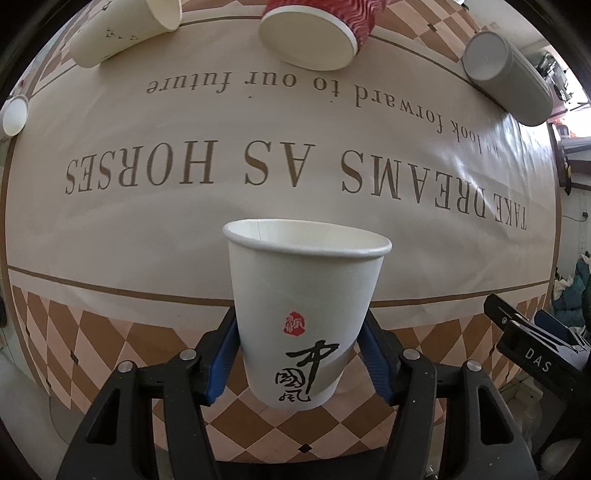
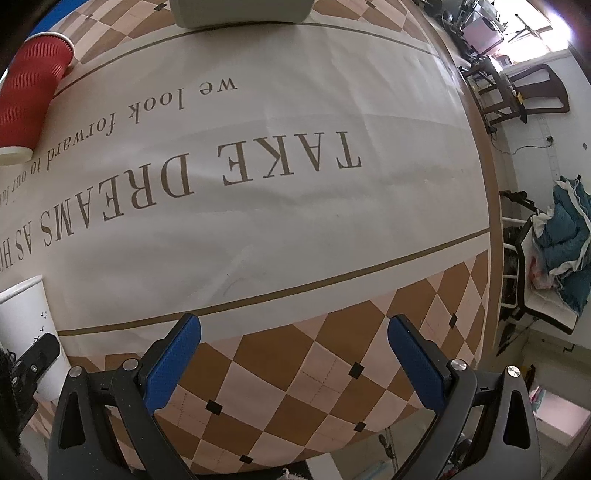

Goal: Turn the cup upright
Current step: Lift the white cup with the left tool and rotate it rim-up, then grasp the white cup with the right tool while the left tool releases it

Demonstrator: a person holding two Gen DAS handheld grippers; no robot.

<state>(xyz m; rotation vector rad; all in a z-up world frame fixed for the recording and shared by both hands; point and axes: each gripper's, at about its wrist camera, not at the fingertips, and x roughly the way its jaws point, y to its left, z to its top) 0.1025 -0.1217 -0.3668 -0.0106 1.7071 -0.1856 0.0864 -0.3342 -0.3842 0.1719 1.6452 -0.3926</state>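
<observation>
White paper, small cup (image 1: 14, 114): far left edge of the left wrist view, on its side, mouth toward the camera.

Plain white cup (image 1: 122, 33): upper left, lying on its side on the checkered border of the tablecloth (image 1: 295, 206), small dark marks on its wall.

Red ribbed cup (image 1: 317, 33): top centre, lying down, white base facing the lens. From the right wrist view the same cup (image 2: 33, 92) sits at the upper left, ridged wall showing.

White calligraphy cup (image 1: 306, 314): centre foreground, upright, mouth up, red seal and black brush characters on its wall. Clamped between the blue pads (image 1: 221, 362) of the left gripper (image 1: 301, 358), one pad against each side of its lower half. Whether its base touches the cloth cannot be told. From the right wrist view its wall (image 2: 26, 314) shows at the left edge, with a black finger of the left gripper across it.

Grey cylindrical case (image 1: 506, 77): upper right, lying on its side, round end toward the camera; part of it (image 2: 240, 13) appears at the top of the right wrist view.

Right gripper (image 2: 295, 362): jaws spread wide, nothing between the blue pads (image 2: 173, 362), poised over the brown-and-cream checkered border near the table's edge. Its black body (image 1: 535, 354) shows at the right edge of the left wrist view, lettered "DAS".

Tablecloth lettering: "TAKE DREAMS AS HORSES", seen upside down.
</observation>
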